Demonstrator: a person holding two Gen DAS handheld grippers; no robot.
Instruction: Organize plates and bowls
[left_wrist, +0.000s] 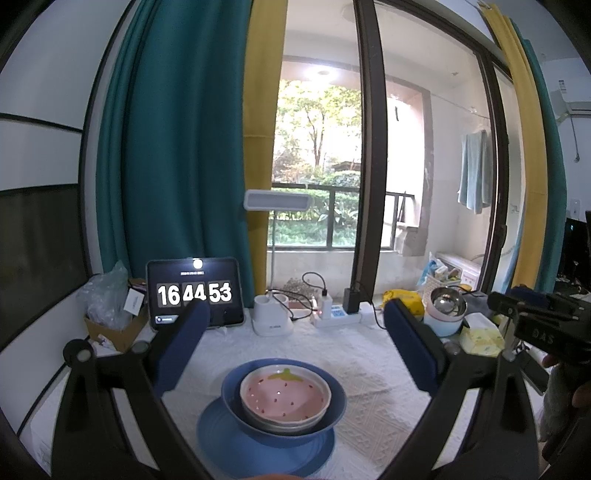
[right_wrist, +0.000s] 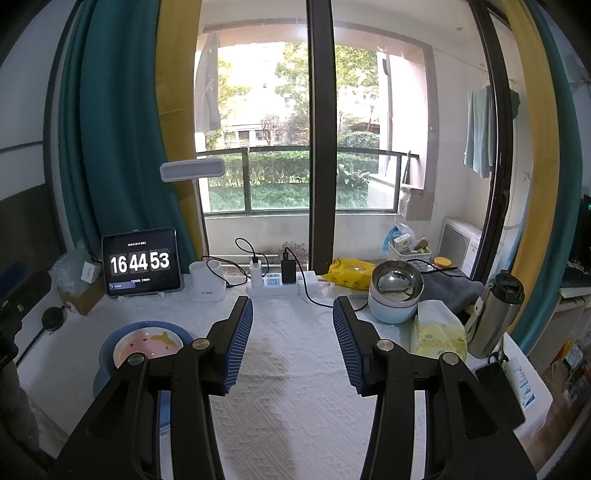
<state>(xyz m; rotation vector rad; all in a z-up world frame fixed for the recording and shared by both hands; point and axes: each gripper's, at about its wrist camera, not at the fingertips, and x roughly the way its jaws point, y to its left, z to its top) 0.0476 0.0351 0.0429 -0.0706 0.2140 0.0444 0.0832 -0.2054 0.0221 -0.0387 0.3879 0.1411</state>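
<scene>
The pink strawberry-pattern ceramic bowl (left_wrist: 284, 397) sits nested in the blue ceramic bowl (left_wrist: 229, 397) on the blue plate (left_wrist: 221, 439). Both my left hand-held gripper (left_wrist: 295, 314) and my right hand-held gripper (right_wrist: 293, 308) are wide and empty. I judge that next I bring over the steel bowl (right_wrist: 397, 282) at the table's far right corner.

The left gripper (left_wrist: 295, 332) has its blue fingers (left_wrist: 181, 347) wide apart, with nothing between them. Below sits a pink bowl (left_wrist: 284, 397) inside a blue bowl (left_wrist: 334, 402), on a blue plate (left_wrist: 229, 439), all on a white cloth (left_wrist: 369, 369). Behind, a clock (left_wrist: 195, 293) reads 16 44 53. A black tool (left_wrist: 546, 325) pokes in at the right.
</scene>
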